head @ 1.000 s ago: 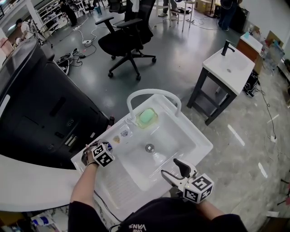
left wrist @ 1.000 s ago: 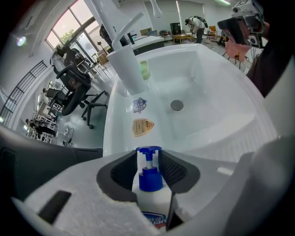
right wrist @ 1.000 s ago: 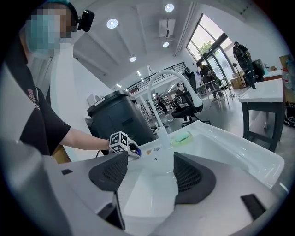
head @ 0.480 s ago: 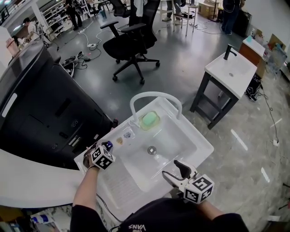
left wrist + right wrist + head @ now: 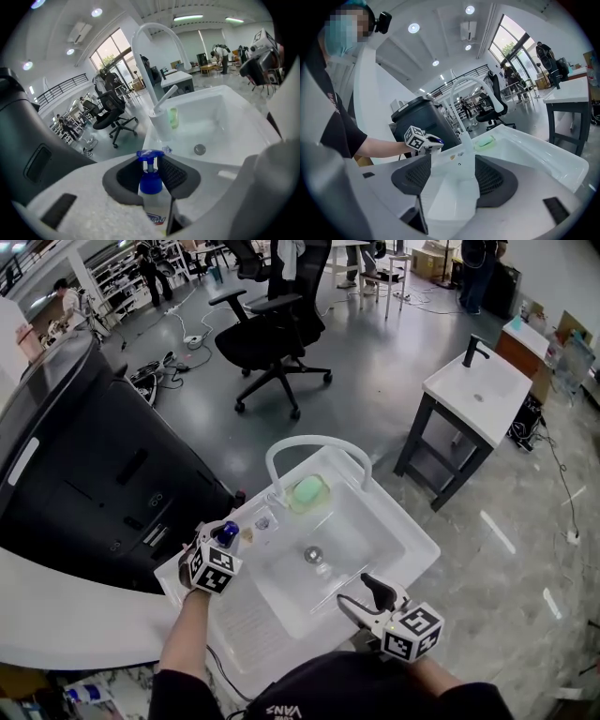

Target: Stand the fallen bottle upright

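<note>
A white bottle with a blue pump cap point(image 5: 150, 180) lies lengthwise between my left gripper's point(image 5: 151, 172) dark pads, cap pointing away towards the sink. The jaws have just been closing, and they are shut on the bottle. In the head view this gripper point(image 5: 223, 540) hovers above the sink's left rear corner, the blue cap point(image 5: 228, 531) showing at its tip. The right gripper view shows it beyond the basin, the left gripper point(image 5: 424, 139) raised off the counter. My right gripper point(image 5: 361, 594) rests over the sink's near rim, open with nothing between its fingers point(image 5: 417, 174).
The white sink point(image 5: 412, 538) has an arched white faucet point(image 5: 309, 442), a green soap dish point(image 5: 306, 489) and a drain point(image 5: 313, 556). A large black bin point(image 5: 84, 465) stands at its left. A second sink stand point(image 5: 473, 381) and an office chair point(image 5: 272, 334) are beyond.
My left gripper has risen from the sink's left rim with the bottle in it, and the blue cap now shows at its tip. The right gripper has stayed put.
</note>
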{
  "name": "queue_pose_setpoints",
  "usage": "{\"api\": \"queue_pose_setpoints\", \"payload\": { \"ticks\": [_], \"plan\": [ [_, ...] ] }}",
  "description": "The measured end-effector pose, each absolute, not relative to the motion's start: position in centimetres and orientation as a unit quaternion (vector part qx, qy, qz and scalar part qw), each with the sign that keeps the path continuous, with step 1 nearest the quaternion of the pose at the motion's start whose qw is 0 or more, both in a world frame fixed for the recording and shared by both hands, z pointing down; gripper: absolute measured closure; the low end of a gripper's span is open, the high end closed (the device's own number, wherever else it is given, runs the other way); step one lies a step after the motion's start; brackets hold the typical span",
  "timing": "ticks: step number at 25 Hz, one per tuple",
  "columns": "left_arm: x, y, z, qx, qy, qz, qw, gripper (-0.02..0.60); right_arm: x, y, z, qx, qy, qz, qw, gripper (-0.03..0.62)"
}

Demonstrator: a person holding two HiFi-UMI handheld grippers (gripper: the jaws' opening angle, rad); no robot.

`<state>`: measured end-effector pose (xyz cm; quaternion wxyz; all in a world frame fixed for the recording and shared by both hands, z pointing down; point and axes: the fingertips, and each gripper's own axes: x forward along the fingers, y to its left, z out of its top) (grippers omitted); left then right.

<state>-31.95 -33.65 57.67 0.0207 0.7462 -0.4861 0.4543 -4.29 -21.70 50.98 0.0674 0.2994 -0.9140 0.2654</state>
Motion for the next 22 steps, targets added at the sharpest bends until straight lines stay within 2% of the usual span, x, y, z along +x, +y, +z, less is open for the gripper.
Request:
{"api": "queue_pose_setpoints", "payload": {
  "ticks": [15, 22],
  "plan": [
    [-32.1, -38.5, 51.4, 0.744, -0.635, 0.203, 0.046, 0.479, -0.9, -21.9, 51.5, 0.346, -0.894, 0.279, 0.055, 0.318],
    [-32.2, -40.0, 49.3, 0.731, -0.675, 0.098, 0.032, 0.479, 0.5, -22.1, 51.5, 0.365, -0.886, 0.279, 0.054, 0.319]
  ]
}}
